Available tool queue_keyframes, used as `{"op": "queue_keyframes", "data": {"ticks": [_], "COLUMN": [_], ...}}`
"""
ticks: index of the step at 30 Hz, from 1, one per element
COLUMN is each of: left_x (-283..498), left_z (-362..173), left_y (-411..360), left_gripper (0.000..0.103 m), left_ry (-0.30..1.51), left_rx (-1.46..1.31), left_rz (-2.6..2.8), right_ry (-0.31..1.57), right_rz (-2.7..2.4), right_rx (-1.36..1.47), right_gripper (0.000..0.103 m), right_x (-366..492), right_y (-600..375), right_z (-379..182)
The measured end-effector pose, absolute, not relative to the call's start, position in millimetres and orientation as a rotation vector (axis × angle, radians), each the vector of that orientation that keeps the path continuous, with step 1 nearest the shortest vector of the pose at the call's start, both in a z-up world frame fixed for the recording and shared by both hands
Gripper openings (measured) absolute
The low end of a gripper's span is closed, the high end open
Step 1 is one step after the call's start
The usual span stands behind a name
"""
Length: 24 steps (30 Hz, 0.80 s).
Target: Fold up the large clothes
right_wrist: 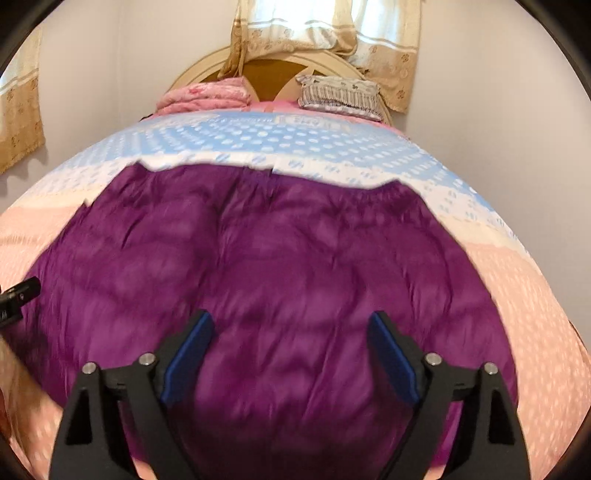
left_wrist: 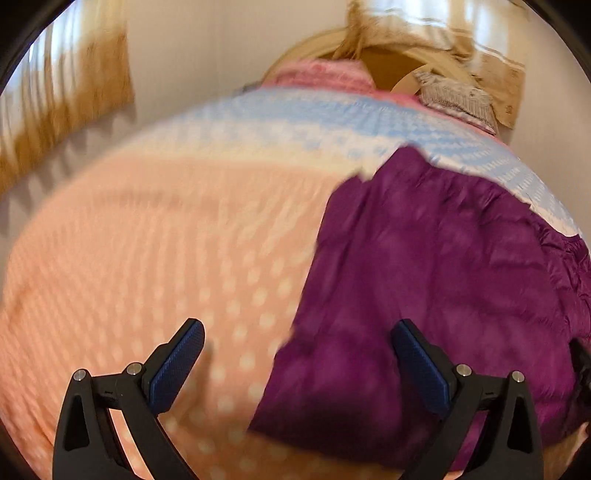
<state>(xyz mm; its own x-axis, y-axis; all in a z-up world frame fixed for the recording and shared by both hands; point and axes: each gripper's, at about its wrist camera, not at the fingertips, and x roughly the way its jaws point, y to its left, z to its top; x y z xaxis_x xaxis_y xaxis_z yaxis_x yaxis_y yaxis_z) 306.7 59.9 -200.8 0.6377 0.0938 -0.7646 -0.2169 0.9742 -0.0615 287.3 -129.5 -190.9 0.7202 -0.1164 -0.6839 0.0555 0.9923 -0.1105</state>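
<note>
A large purple garment [right_wrist: 280, 266] lies spread flat on the bed, its gathered waistband edge toward the headboard. In the left wrist view it fills the right half [left_wrist: 443, 266]. My left gripper [left_wrist: 297, 332] is open and empty, above the garment's left edge, one finger over the bedspread, the other over the cloth. My right gripper [right_wrist: 291, 325] is open and empty, above the middle of the garment's near part. The left gripper's tip shows at the left edge of the right wrist view [right_wrist: 22, 290].
The bed has a dotted bedspread, peach [left_wrist: 147, 240] near me and light blue [right_wrist: 295, 136] farther off. A pink folded blanket [right_wrist: 207, 96] and a striped pillow [right_wrist: 340, 94] lie by the wooden headboard [right_wrist: 273, 72]. Curtains [right_wrist: 325, 29] hang behind.
</note>
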Motion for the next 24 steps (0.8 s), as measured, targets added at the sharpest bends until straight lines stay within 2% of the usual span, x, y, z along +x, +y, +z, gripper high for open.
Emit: {"op": "queue_keyframes", "data": {"ticks": [4,5,6,8,10,12,15,18,24], "left_x": [300,300,298,298,300,298,294,286,271], "left_z": [-207,-206,-206,-206,-202,-198,-194,-190,-182], "left_y": [61,59,58,54,44,40,41,44,54], "left_gripper": [0.102,0.097,0.081,0.064,0.053,0.032,0.016,0.012,0.011], "left_ry": [0.837,0.836,0.835,0.832,0.827,0.808,0.778,0.753,0.728], "left_rx": [-0.193,-0.193,-0.203,-0.223,-0.202,-0.193,-0.207,-0.212,-0.234], "left_rz": [0.149,0.135,0.117,0.071,0.058,0.049,0.007,0.000,0.003], "right_ry": [0.799,0.815,0.827,0.831,0.830,0.832,0.831,0.834,0.836], "right_rz": [-0.110,-0.111,-0.109,-0.107,-0.112,-0.114,-0.114,-0.117,-0.142], "right_rx": [-0.106,-0.100,-0.094,-0.089,-0.099,-0.103,-0.106,-0.113,-0.147], "right_gripper": [0.093,0.095,0.096,0.096,0.096,0.097,0.097,0.097,0.097], "right_x": [292,294,296,293,291,291,291,289,286], "right_y": [-129,-131,-133,-134,-134,-134,-134,-130,-116], "right_z": [-207,-208,-210,-209,-208,-208,-207,-207,-207]}}
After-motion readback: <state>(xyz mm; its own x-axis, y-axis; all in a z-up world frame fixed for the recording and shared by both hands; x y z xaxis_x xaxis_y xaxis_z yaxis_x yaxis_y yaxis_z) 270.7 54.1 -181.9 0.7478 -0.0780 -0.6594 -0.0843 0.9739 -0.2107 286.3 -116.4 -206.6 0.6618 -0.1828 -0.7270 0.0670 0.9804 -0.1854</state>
